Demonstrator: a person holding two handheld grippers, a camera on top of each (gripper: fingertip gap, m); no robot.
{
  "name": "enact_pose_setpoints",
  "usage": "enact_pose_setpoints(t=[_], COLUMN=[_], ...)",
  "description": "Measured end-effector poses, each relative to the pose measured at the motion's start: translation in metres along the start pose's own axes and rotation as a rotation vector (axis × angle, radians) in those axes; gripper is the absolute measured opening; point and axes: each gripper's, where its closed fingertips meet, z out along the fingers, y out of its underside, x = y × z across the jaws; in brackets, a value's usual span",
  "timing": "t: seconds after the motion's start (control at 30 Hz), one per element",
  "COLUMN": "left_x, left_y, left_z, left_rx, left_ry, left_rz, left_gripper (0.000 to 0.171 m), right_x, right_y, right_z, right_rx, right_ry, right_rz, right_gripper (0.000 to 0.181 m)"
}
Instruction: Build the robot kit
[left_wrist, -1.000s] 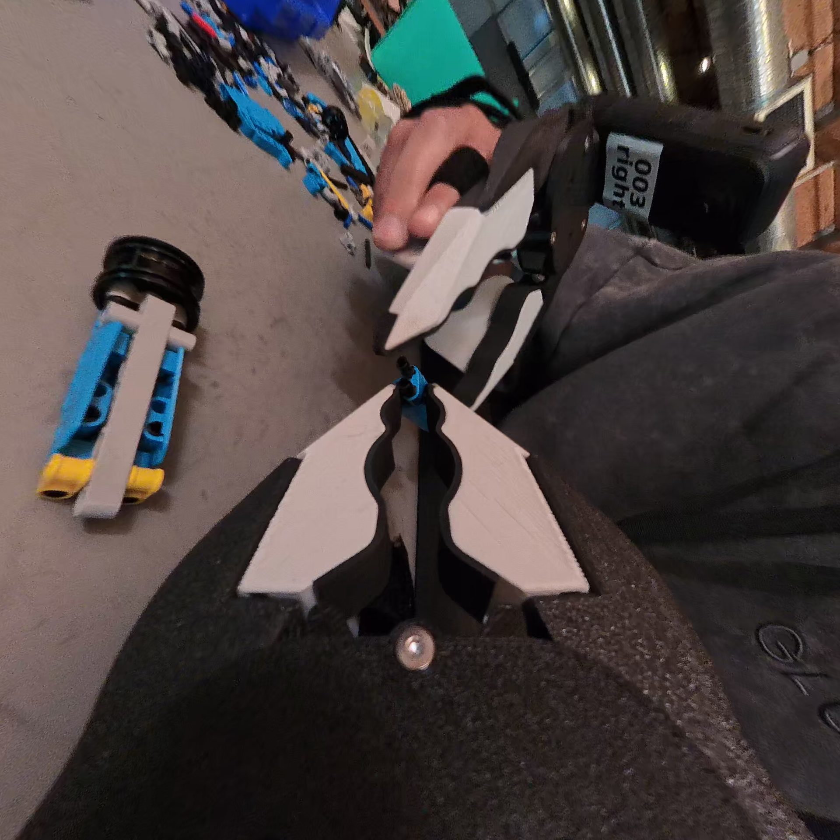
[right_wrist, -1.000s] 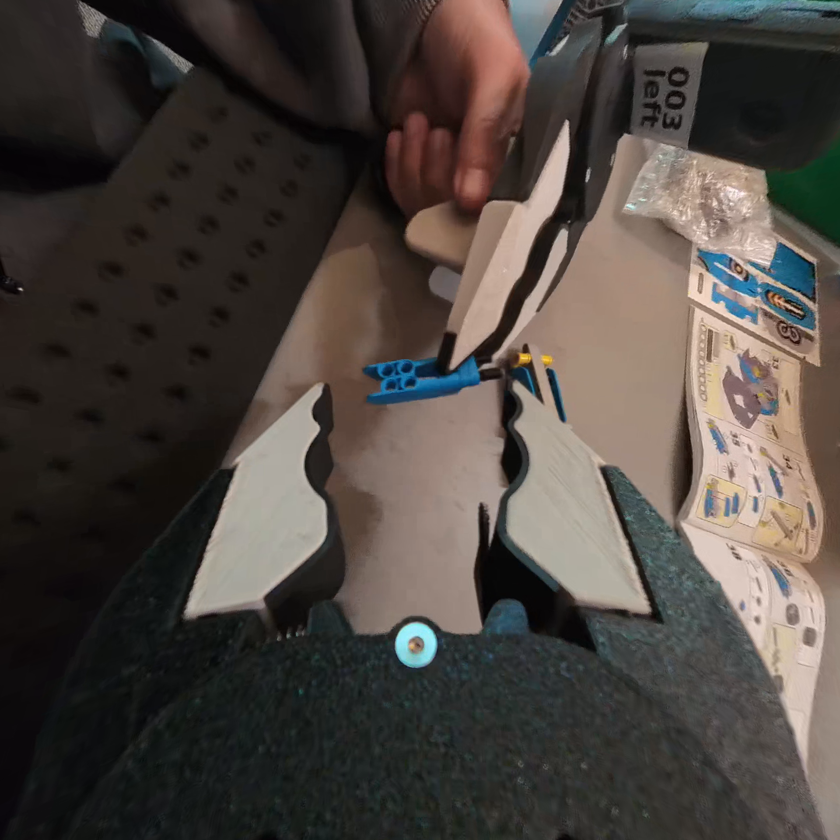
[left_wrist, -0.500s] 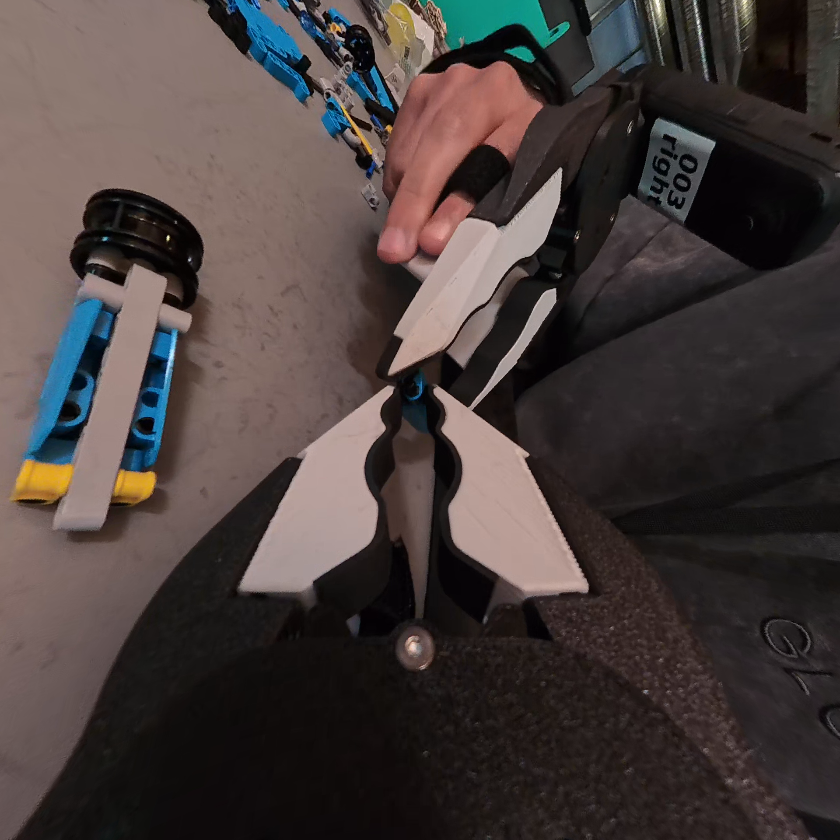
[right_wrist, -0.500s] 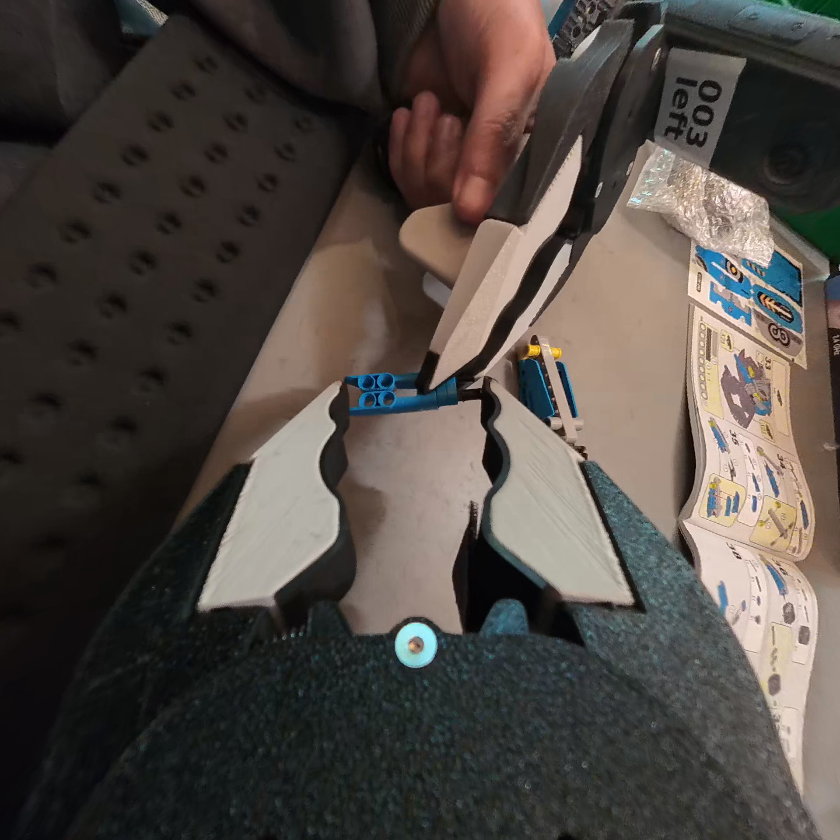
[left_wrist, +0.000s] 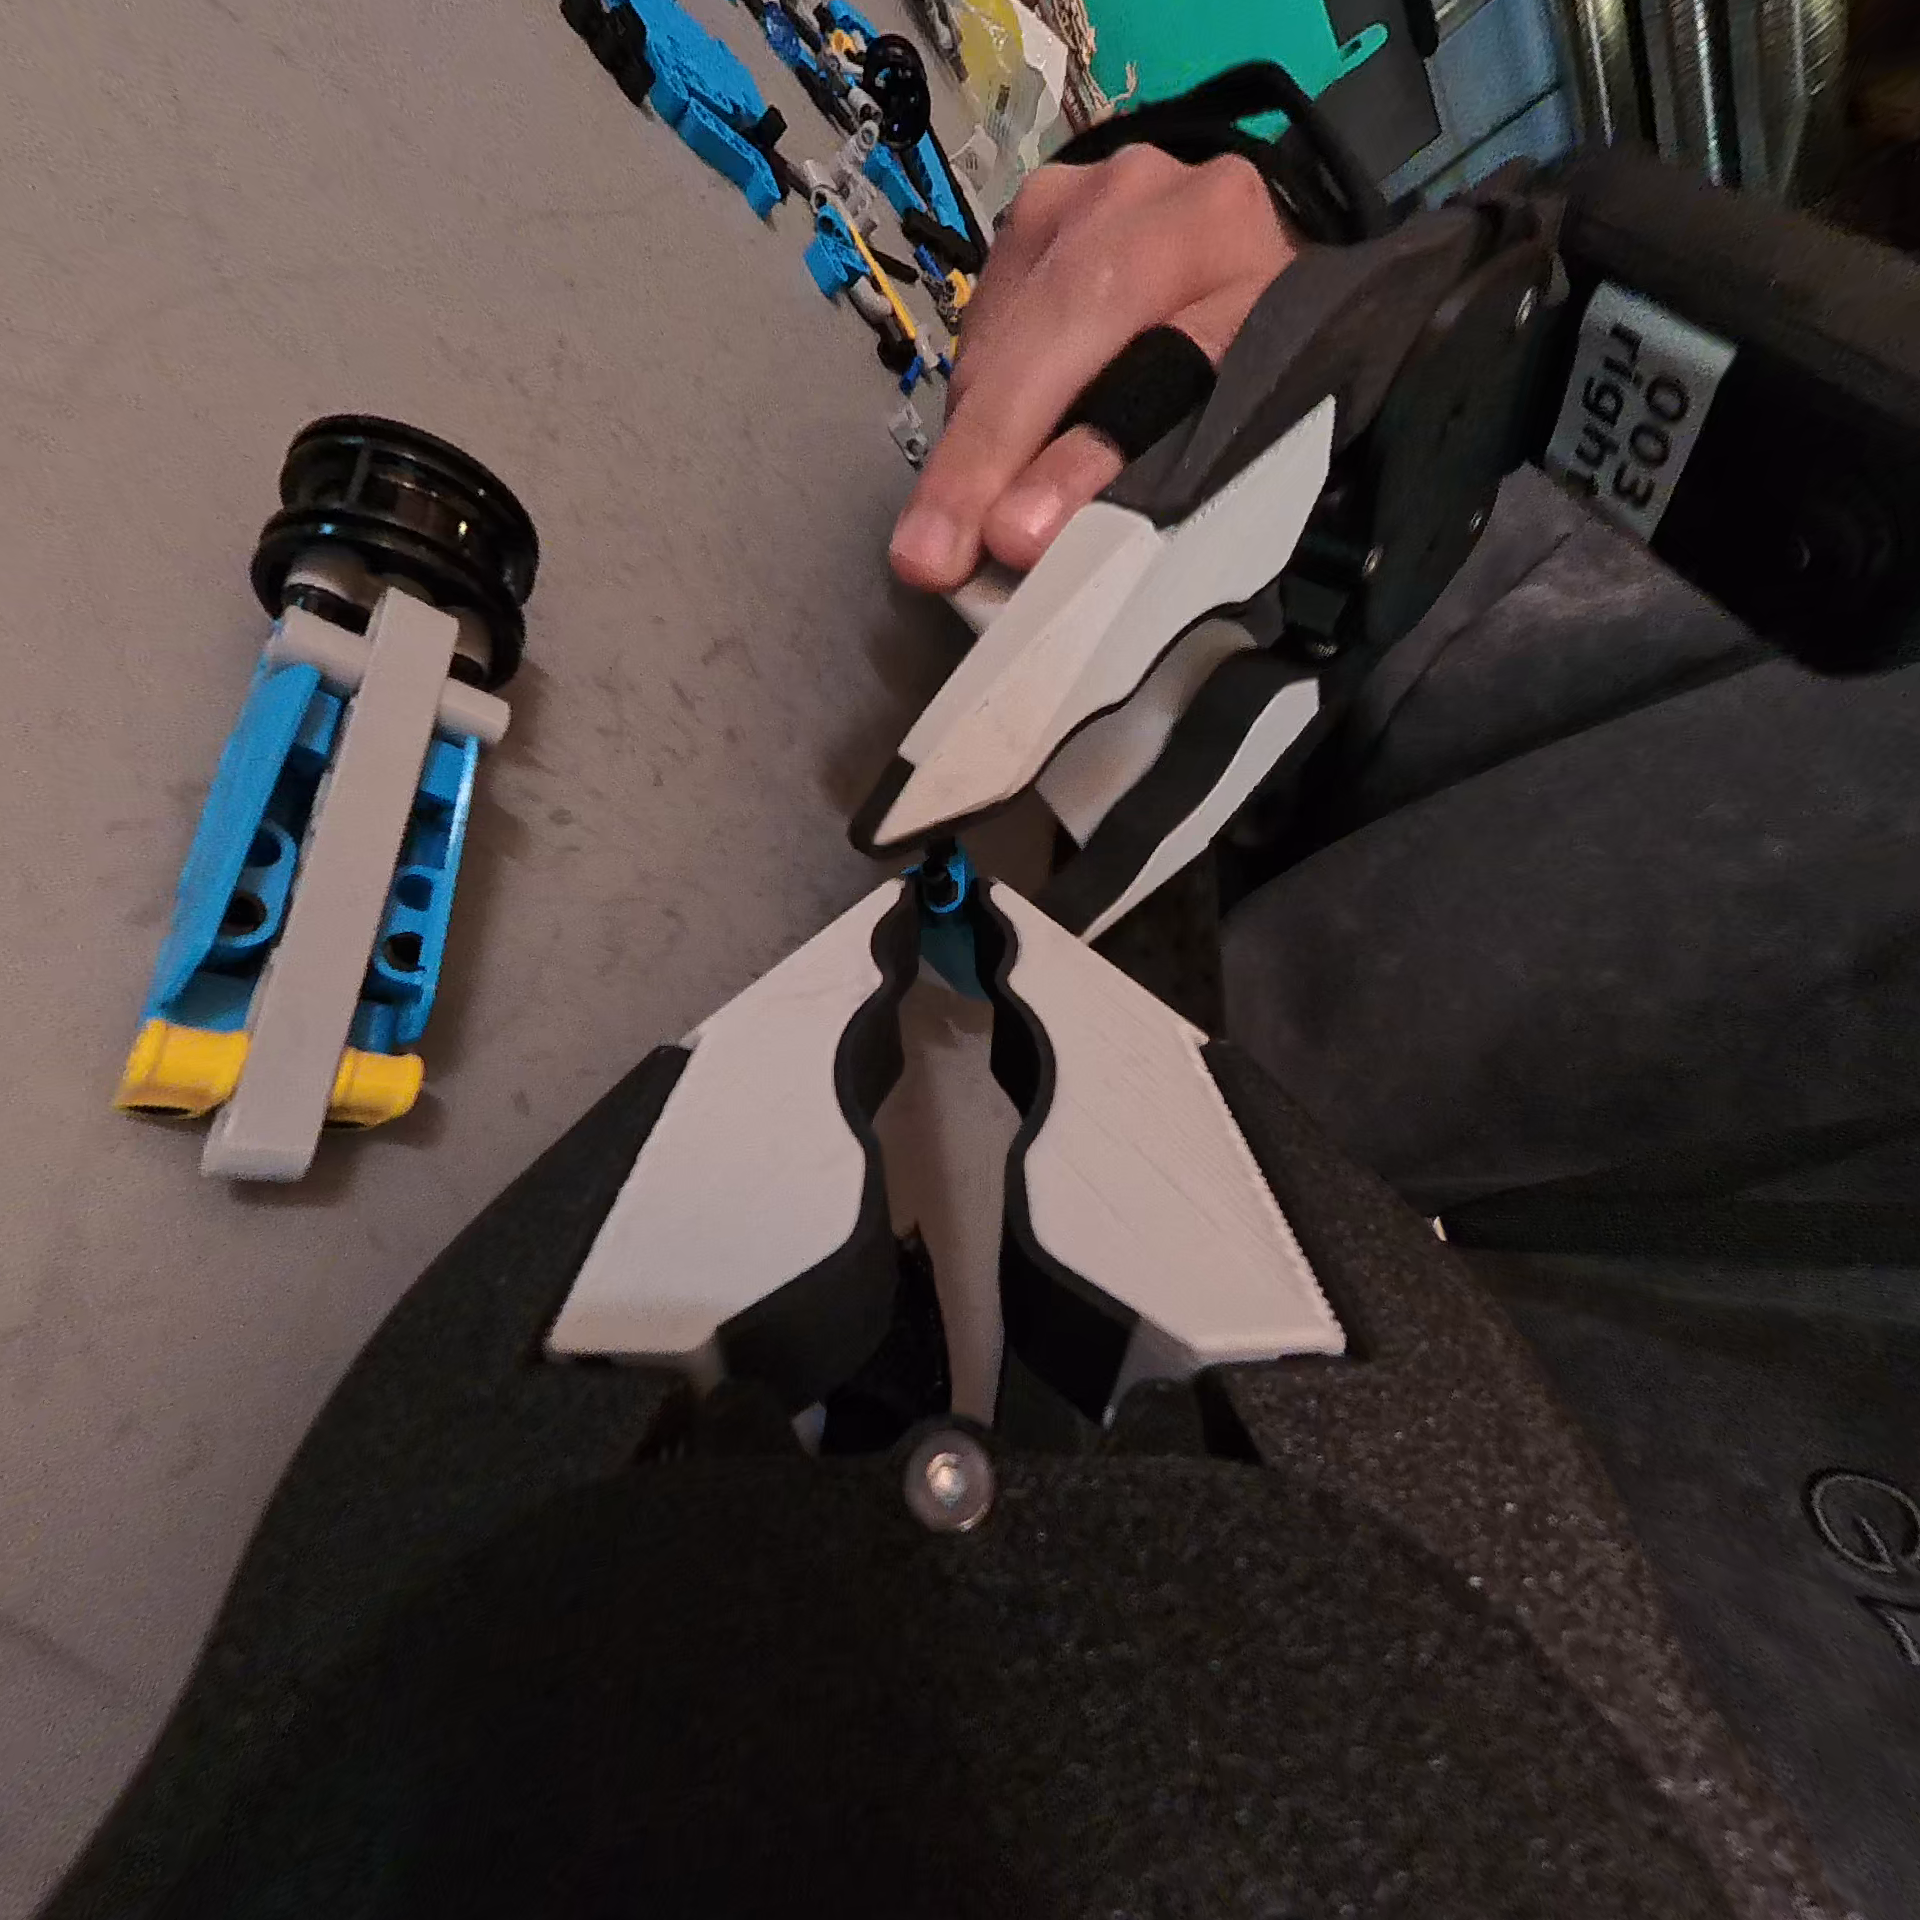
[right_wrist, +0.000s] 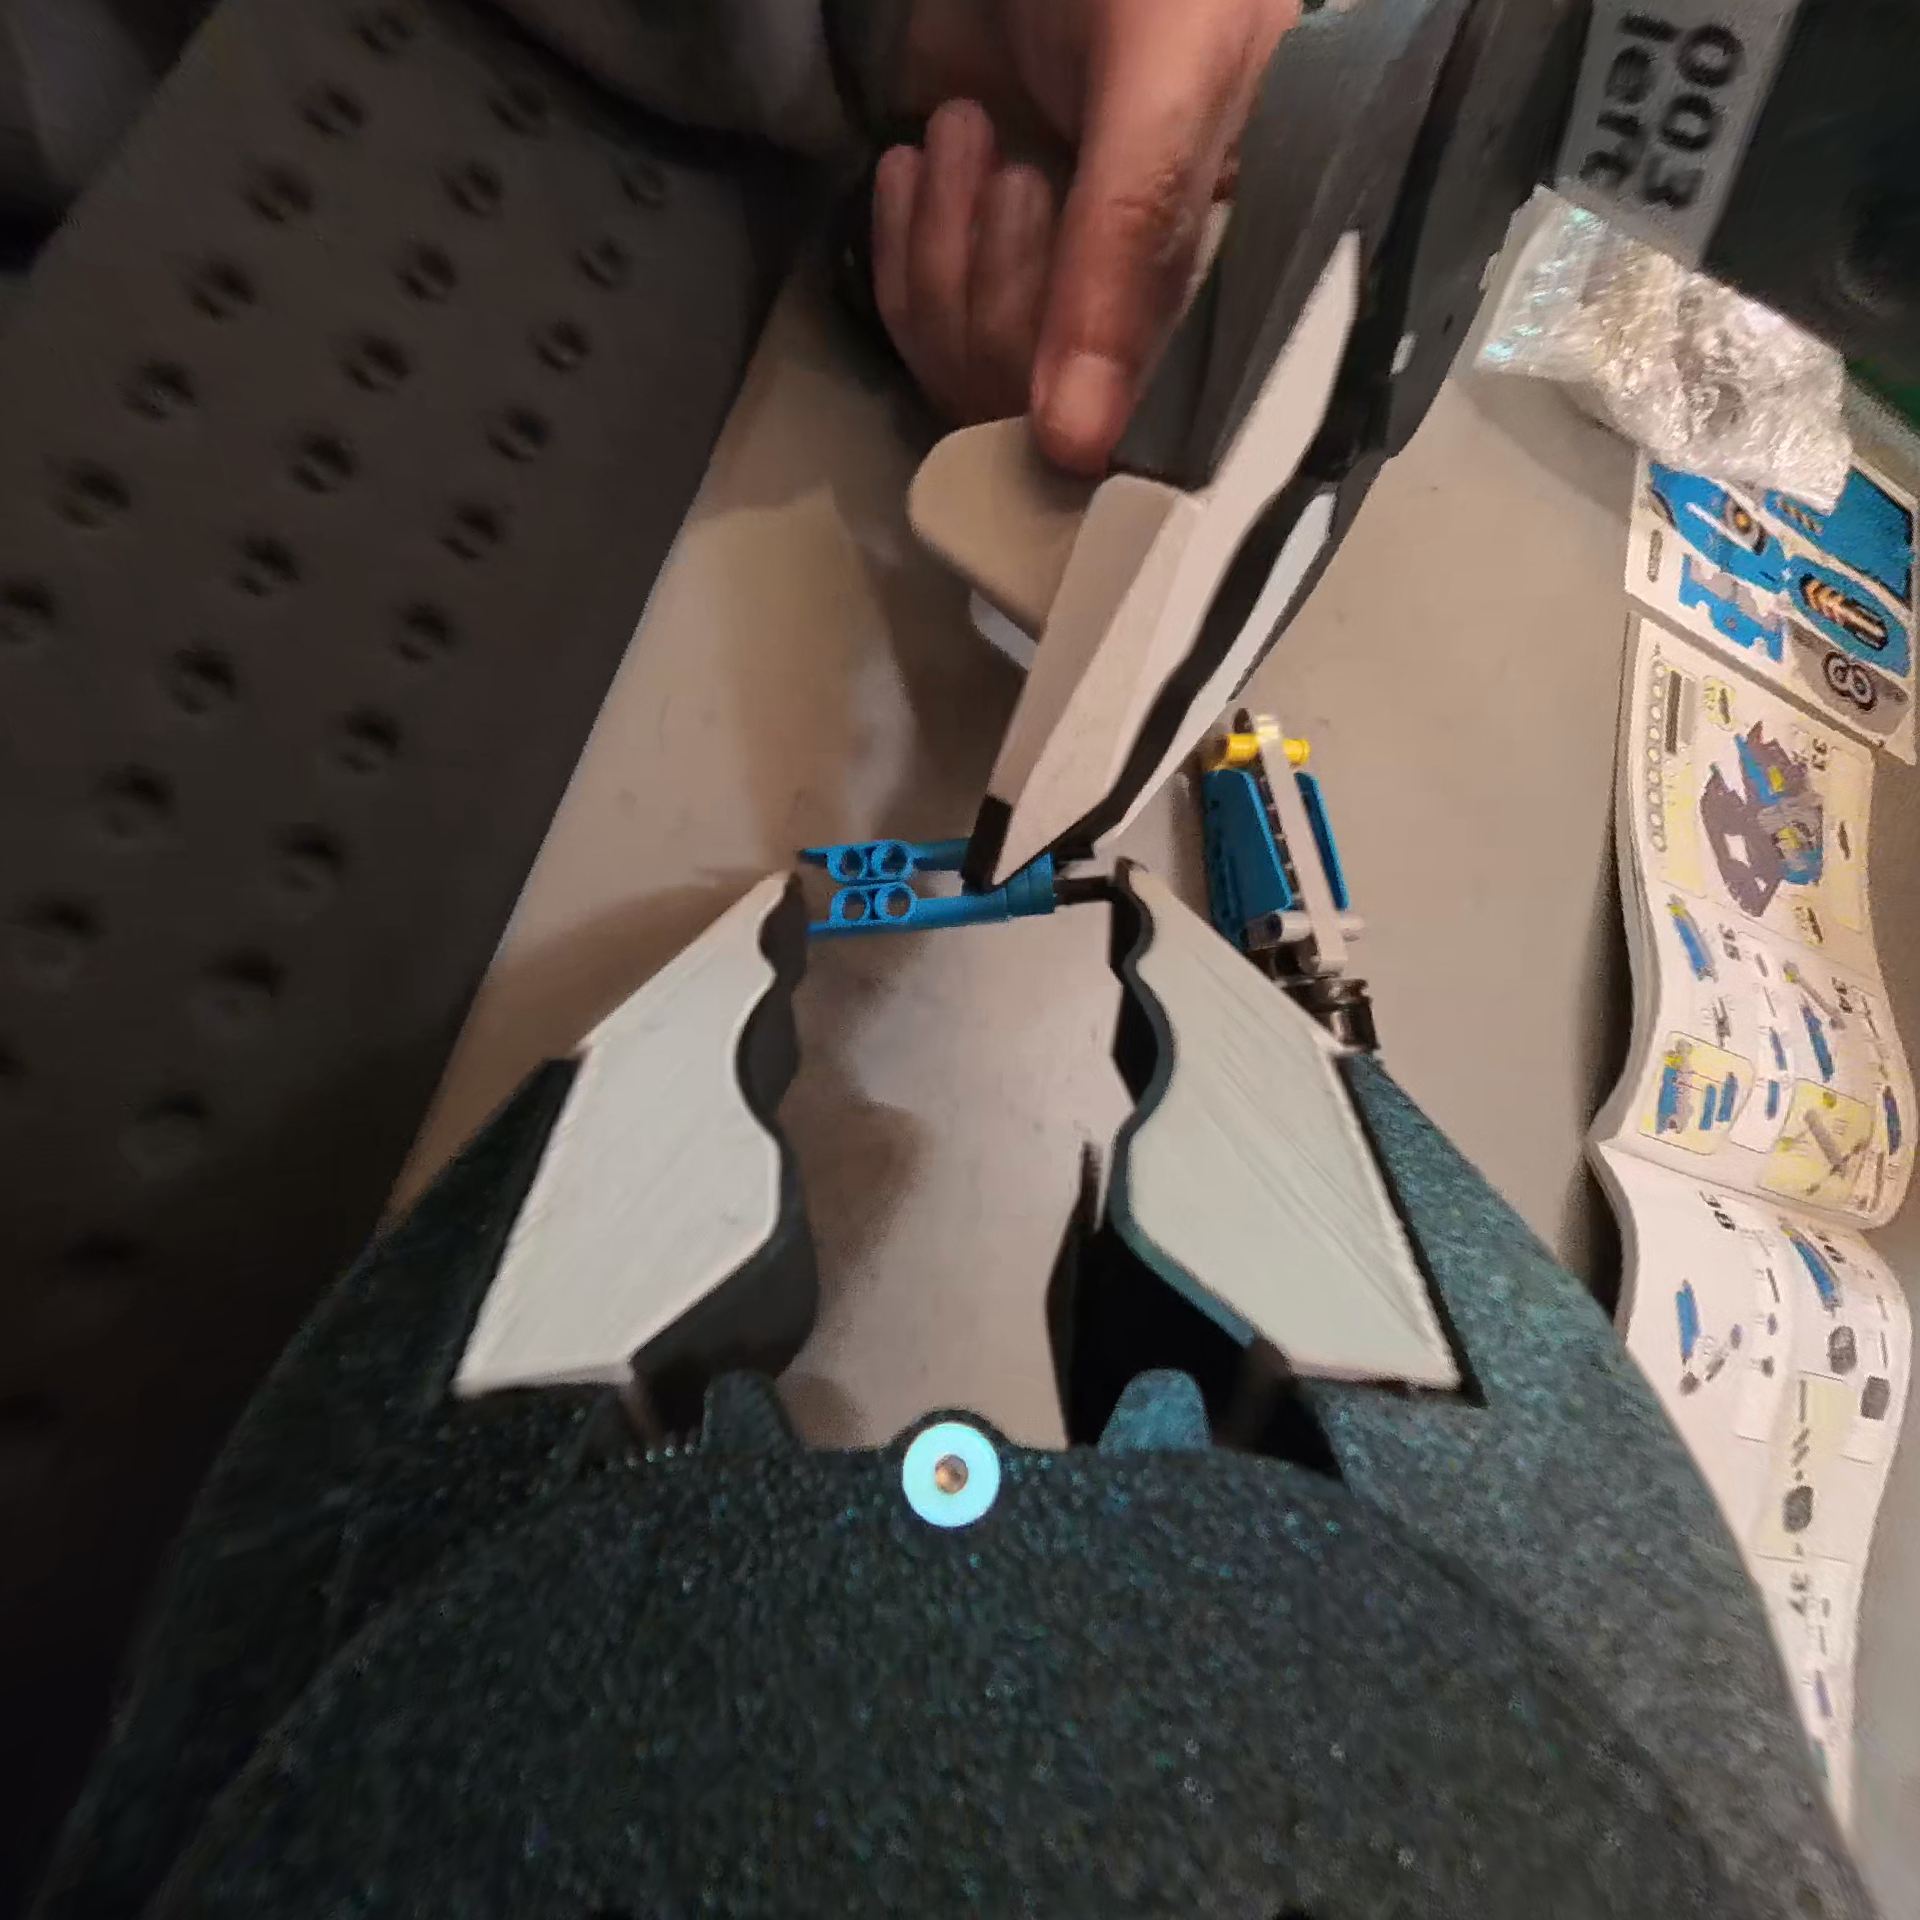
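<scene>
Left wrist view shows our left gripper (left_wrist: 940, 904) with its fingers pressed together on a small blue beam piece (left_wrist: 943, 935), pinching it right at the tips. Its black pin end pokes out past the tips and meets the near fingertip of our right gripper (left_wrist: 977, 842), which comes in from the upper right, held by a hand (left_wrist: 1081, 343).

Right wrist view gives the other side: our right gripper (right_wrist: 951, 894) has its fingers spread wide apart, holding nothing. The blue beam piece (right_wrist: 914, 894) lies crosswise between and just beyond the two tips, carried above the grey table (right_wrist: 1455, 665) near its left edge. The black pin (right_wrist: 1081, 886) at its right end touches or nearly touches the right fingertip; we cannot tell which. The left gripper (right_wrist: 1013, 862) reaches down from the top, gripped by a hand (right_wrist: 1039, 239), and clamps the piece near the pin end.

Just to the right of our right gripper, a blue and grey assembly (right_wrist: 1283, 842) with yellow pegs and a black wheel rests on the table; it also shows in the left wrist view (left_wrist: 322, 821). An open instruction booklet (right_wrist: 1756, 987) lies along the right edge, a crumpled clear bag (right_wrist: 1662, 343) beyond it. Loose blue and black parts (left_wrist: 831, 177) sit scattered toward the far edge.
</scene>
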Motion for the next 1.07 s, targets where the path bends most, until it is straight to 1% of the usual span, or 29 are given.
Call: enact_pose_setpoints(t=[0.03, 0.07, 0.13, 0.17, 0.33, 0.47, 0.63, 0.83, 0.9, 0.97, 1.07], left_x=[0.001, 0.001, 0.001, 0.002, 0.0, 0.002, -0.003, -0.005, -0.007, -0.01, -0.01], left_y=[-0.002, -0.003, -0.002, -0.002, -0.003, -0.004, -0.005, -0.005, -0.003, -0.005, -0.004], left_z=[-0.002, -0.003, -0.002, -0.001, -0.002, -0.003, -0.003, -0.003, -0.001, -0.003, 0.0], left_rx=[0.011, 0.017, 0.012, 0.009, 0.016, 0.027, 0.034, 0.036, 0.022, 0.037, 0.028], left_ry=[0.011, 0.021, 0.024, 0.022, 0.014, 0.029, -0.011, -0.024, -0.041, -0.05, -0.057], left_rz=[-0.009, -0.023, -0.023, -0.016, -0.023, -0.027, -0.019, -0.019, -0.016, -0.033, -0.027], left_gripper=[0.008, 0.008, 0.008, 0.008, 0.008, 0.008, 0.008, 0.007, 0.007, 0.007, 0.008], right_x=[-0.003, -0.002, 0.001, 0.004, 0.007, 0.007, 0.011, 0.011, 0.008, 0.012, 0.01], right_y=[0.004, 0.008, 0.008, 0.006, 0.008, 0.006, 0.008, 0.009, 0.011, 0.012, 0.015], right_z=[0.002, 0.004, 0.005, 0.005, 0.006, 0.005, 0.008, 0.009, 0.011, 0.013, 0.012], right_rx=[-0.032, -0.064, -0.075, -0.074, -0.079, -0.089, -0.096, -0.099, -0.108, -0.106, -0.12], right_ry=[-0.004, 0.006, 0.046, 0.069, 0.075, 0.084, 0.112, 0.106, 0.077, 0.109, 0.06], right_rz=[-0.014, -0.024, -0.046, -0.061, -0.052, -0.079, -0.096, -0.088, -0.067, -0.084, -0.014], right_gripper=[0.07, 0.075, 0.072, 0.063, 0.063, 0.062, 0.06, 0.059, 0.059, 0.06, 0.062])
